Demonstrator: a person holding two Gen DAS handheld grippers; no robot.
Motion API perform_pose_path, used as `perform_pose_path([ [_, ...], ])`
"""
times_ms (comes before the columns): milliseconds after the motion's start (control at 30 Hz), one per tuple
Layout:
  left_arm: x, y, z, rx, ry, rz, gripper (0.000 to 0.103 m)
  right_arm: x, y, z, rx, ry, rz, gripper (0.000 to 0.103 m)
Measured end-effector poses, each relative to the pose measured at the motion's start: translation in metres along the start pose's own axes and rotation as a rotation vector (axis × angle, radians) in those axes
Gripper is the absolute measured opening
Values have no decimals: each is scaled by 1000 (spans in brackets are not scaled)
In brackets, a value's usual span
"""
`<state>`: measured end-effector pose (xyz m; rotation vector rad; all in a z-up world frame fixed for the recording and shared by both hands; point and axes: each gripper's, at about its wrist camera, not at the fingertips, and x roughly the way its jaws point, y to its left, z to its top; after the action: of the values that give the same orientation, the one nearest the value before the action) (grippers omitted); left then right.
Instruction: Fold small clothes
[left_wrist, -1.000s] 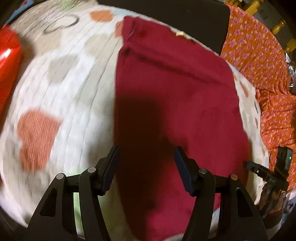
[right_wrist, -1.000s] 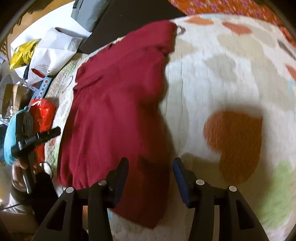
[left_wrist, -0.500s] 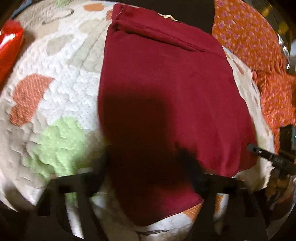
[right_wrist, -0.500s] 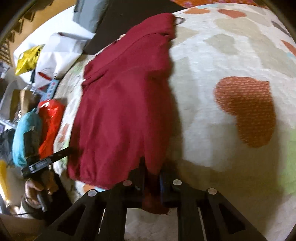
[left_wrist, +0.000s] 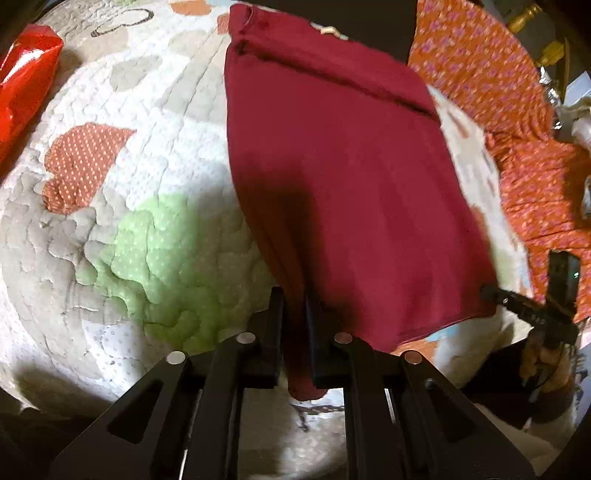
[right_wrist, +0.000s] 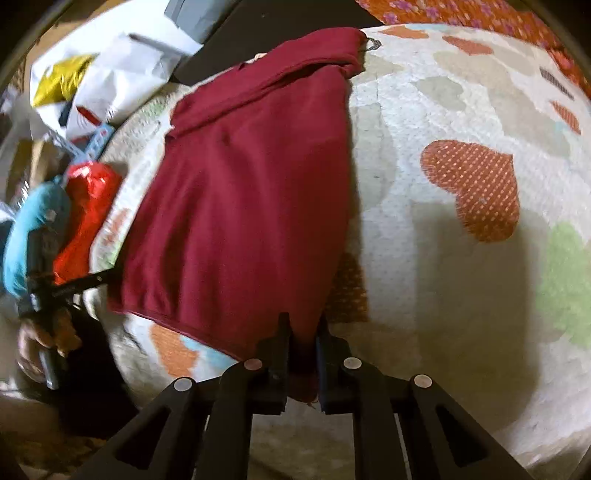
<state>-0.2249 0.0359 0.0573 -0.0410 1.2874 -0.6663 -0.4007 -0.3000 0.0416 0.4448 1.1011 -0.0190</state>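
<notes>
Early stage of folding: the maroon garment (left_wrist: 343, 177) lies flat on the quilt (left_wrist: 122, 206), sleeves apparently tucked, left gripper (left_wrist: 294, 325) and right gripper (right_wrist: 303, 350) each clamped on a near hem corner; the lengthwise fold seems not yet made.

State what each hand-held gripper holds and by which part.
Both hold the maroon garment: the left hand-held gripper is shut on its near left corner, the right hand-held gripper on its near right corner, at the hem.

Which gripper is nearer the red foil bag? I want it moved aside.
Left. The left gripper grips the maroon garment on the side facing the red foil bag; the right gripper grips the opposite corner.
</notes>
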Motion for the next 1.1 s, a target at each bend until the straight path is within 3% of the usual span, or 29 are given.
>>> perform_pose_path([
  [33, -5, 2, 1, -9, -10, -1, 10, -6, 3, 2, -19, -22, -43, 25],
  [100, -10, 4, 3, -15, -25, -3, 12, -17, 9, 5, -61, -63, -70, 30],
  [333, -9, 3, 9, -43, -12, -18, 34, -26, 22, 11, -115, -80, -67, 40],
  [400, -11, 3, 8, -42, -18, -10, 53, -18, 16, 9, -79, -62, -77, 41],
  [433, -10, 3, 6, -44, -22, -4, 56, -15, 13, 8, -59, -50, -75, 42],
  [700, 16, -3, -3, -22, 51, 58, 57, 16, -6, -9, 39, 64, 23, 44],
  [867, 21, -9, -6, -20, 40, 79, 68, 18, -9, -10, 76, 41, 79, 45],
  [1100, 26, -15, -7, 3, 35, 121, 71, 21, -12, -7, 113, 32, 127, 45],
])
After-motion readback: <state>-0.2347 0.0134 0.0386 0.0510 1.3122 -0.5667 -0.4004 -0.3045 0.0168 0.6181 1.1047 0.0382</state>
